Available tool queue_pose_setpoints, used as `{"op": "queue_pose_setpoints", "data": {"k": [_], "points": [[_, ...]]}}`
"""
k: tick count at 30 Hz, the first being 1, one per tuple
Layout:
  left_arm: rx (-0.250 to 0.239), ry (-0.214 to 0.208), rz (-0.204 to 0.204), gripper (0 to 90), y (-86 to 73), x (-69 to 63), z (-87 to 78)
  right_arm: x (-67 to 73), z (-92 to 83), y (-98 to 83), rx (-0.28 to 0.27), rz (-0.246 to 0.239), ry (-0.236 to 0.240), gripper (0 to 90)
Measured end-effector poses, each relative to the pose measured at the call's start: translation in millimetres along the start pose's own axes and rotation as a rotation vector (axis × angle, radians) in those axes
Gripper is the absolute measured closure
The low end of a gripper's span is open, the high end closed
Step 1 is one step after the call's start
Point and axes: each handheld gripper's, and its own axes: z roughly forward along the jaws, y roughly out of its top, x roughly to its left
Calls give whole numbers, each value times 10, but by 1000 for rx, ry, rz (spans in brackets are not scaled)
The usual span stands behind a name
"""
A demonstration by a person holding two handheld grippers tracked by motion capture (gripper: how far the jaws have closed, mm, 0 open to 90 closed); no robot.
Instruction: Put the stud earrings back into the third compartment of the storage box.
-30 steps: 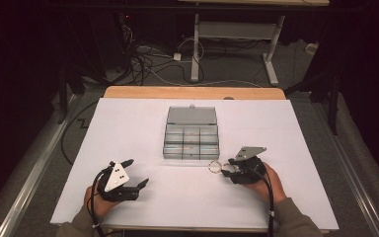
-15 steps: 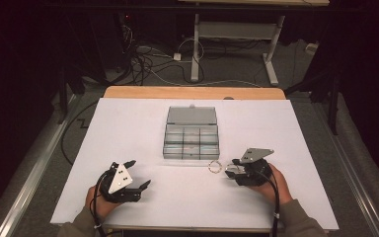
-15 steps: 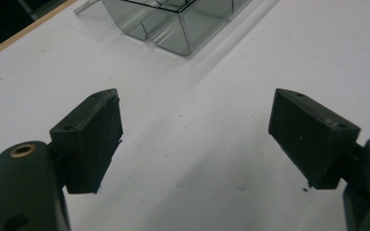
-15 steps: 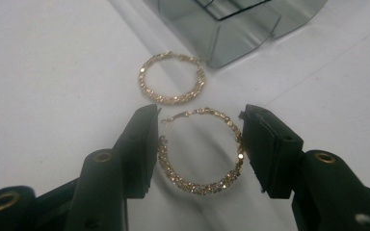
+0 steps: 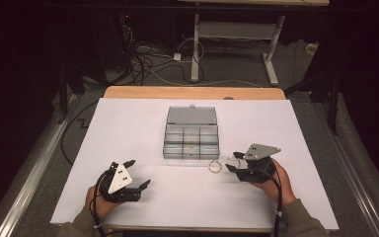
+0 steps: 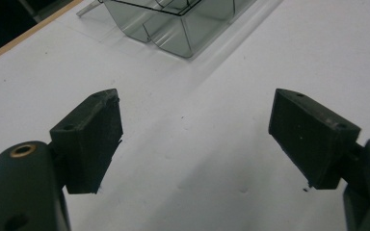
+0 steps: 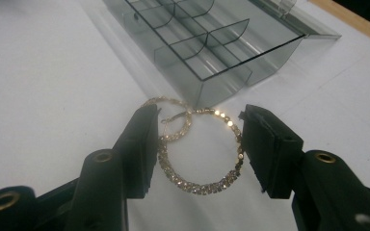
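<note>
In the right gripper view a large gold, stone-set hoop earring [image 7: 197,185] spans the gap of my right gripper [image 7: 200,115], and both pads press on its rim. The high view shows this gripper [image 5: 233,161] raised a little off the white table, front right of the box. A second hoop [image 7: 171,100] lies on the table just beyond, by the box's near corner [image 5: 209,167]. The clear grey compartment box [image 5: 191,140] stands mid-table with its lid open. My left gripper [image 5: 139,173] rests open at the front left, with nothing between its pads [image 6: 192,101].
The white sheet [image 5: 128,123] covers the table, with a wooden strip [image 5: 192,92] along its far edge. The box [image 6: 173,24] lies ahead of the left gripper. Cables and desk legs are on the floor beyond the table.
My right gripper has risen slightly and drifted right with the large hoop between its jaws. The second hoop stays on the table. The left gripper has not moved.
</note>
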Motion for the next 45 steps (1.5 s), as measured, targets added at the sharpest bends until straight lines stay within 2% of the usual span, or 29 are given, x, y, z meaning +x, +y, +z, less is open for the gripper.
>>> {"op": "queue_pose_setpoints", "data": {"k": [13,31,45], "points": [[3,-1,-1,180,1,-6,6,-51,14,204,-41,-13,-23,490],[3,-2,3,180,1,-6,0,-121,233,501,-46,-32,-41,490],[0,0,2,180,1,-2,-10,-84,380,658,-50,-47,-43,490]]}}
